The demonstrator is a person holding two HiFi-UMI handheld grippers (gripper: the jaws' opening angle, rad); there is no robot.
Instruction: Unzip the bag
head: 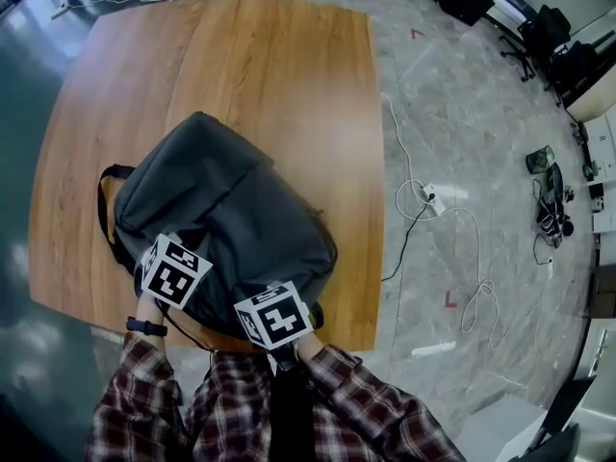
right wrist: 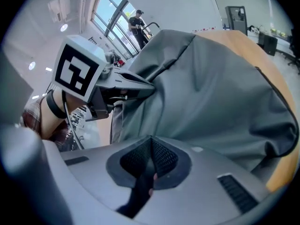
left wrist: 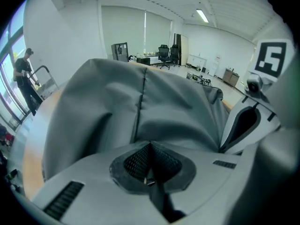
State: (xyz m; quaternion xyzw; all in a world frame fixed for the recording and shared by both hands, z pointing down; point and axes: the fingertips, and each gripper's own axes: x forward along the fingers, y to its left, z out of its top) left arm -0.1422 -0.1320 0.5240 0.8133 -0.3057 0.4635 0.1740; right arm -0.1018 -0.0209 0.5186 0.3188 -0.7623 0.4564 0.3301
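Observation:
A dark grey backpack [head: 226, 210] lies on the wooden table [head: 241, 56], and both grippers are at its near end. My left gripper [left wrist: 150, 165] is shut, with a small metal zipper piece and a dark pull tab [left wrist: 157, 196] pinched between its pads. My right gripper [right wrist: 151, 161] is shut on a dark strap [right wrist: 138, 191] of the bag. In the head view only their marker cubes show, the left cube [head: 175, 269] and the right cube [head: 272, 316]. A zipper seam [left wrist: 139, 102] runs up the grey fabric ahead of the left jaws. The grippers sit close together, side by side.
The bag's black shoulder strap [head: 104, 210] loops out at its left. The table's near edge [head: 356, 340] is just past the right gripper. White cables [head: 423, 200] lie on the stone floor to the right. A person [left wrist: 23, 83] stands far off by the windows.

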